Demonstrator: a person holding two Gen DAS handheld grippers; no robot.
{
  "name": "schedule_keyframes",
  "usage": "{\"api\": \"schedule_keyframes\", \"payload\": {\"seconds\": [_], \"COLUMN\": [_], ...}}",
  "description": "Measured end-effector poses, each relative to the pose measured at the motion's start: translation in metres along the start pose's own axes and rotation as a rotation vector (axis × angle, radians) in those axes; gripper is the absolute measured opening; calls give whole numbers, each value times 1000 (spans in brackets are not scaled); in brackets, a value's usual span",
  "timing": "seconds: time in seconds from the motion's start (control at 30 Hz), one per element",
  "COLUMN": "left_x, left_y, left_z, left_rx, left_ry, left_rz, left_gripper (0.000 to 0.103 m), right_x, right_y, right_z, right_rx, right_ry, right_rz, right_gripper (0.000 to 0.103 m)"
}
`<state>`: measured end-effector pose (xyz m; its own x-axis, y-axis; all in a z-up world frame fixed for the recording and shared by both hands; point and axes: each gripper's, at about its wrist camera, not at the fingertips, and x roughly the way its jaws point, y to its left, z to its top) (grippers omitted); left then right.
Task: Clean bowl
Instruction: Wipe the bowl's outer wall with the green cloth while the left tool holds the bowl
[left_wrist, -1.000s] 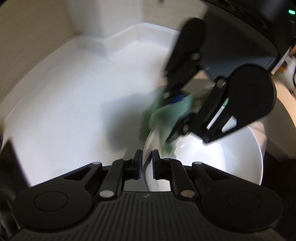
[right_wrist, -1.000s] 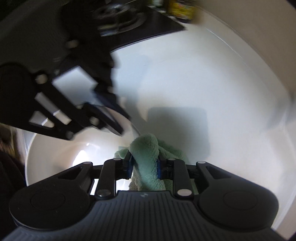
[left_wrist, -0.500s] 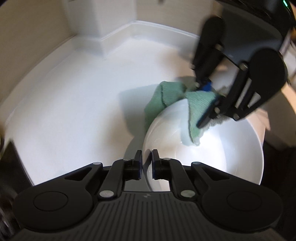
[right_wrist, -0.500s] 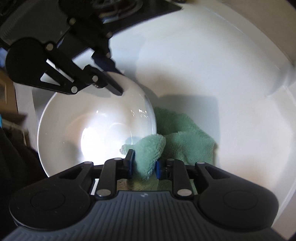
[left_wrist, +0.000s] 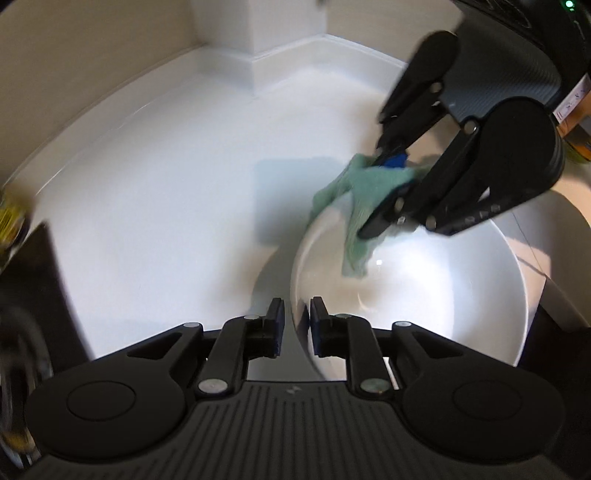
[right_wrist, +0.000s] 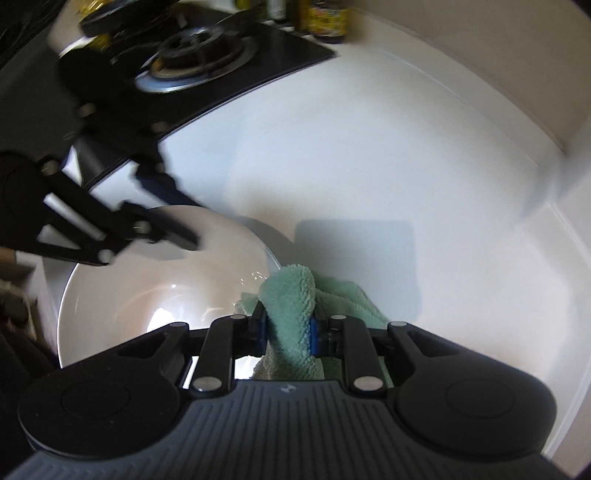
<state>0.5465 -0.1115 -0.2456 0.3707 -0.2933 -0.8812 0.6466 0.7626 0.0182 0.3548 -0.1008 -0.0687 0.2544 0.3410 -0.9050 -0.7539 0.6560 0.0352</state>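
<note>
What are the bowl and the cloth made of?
Bowl: probably glazed ceramic or porcelain; white, smooth, with bright glossy highlights, though glossy plastic can't be ruled out. Cloth: soft green terry or microfibre, judging by its fuzzy, looped pile and limp folds.

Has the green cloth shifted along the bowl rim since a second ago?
Yes. In the right wrist view the green cloth now sits farther from the stove, along the bowl's rim.
</note>
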Motion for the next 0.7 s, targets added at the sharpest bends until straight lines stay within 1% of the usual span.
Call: {"api": "schedule_keyframes", "payload": {"seconds": [0.07, 0.1, 0.13, 0.17, 0.23, 0.3, 0.4, 0.47, 0.53, 0.6, 0.67, 0.7], "left_x": [1, 2, 3, 3, 4, 4, 7, 10, 11, 10, 9, 8], "left_y": [2, 4, 5, 6, 8, 7, 9, 13, 13, 13, 17, 19], "left_z": [-1, -1, -1, 1, 3, 8, 15, 20, 22, 22, 19, 18], "left_rx": [-1, -1, -1, 26, 70, 124, 199, 219, 234, 231, 172, 122], "left_ry": [-4, -5, -7, -7, -6, -5, 3, 2, -3, -6, -15, -13], "left_rz": [-9, -13, -17, -30, -56, -73, -73, -88, -103, -106, -104, -97], "left_gripper": [18, 12, 12, 12, 10, 9, 9, 9, 9, 10, 11, 14], "right_x": [0, -1, -3, -6, -16, -17, -11, -8, -3, 1, 2, 1], "right_y": [7, 11, 14, 15, 11, 12, 11, 13, 15, 17, 17, 13], "right_z": [-5, -7, -10, -14, -28, -27, -16, -11, -2, 3, 4, 3], "right_rx": [5, -6, -34, -63, -123, -171, -245, -277, -290, -302, -294, -258], "right_ry": [1, 10, 30, 52, 108, 153, 173, 158, 125, 115, 107, 93], "right_rz": [-17, -21, -13, 0, 64, 69, -2, -28, -43, -45, -45, -34], "right_gripper": [17, 17, 17, 18, 20, 20, 21, 21, 21, 22, 22, 21]}}
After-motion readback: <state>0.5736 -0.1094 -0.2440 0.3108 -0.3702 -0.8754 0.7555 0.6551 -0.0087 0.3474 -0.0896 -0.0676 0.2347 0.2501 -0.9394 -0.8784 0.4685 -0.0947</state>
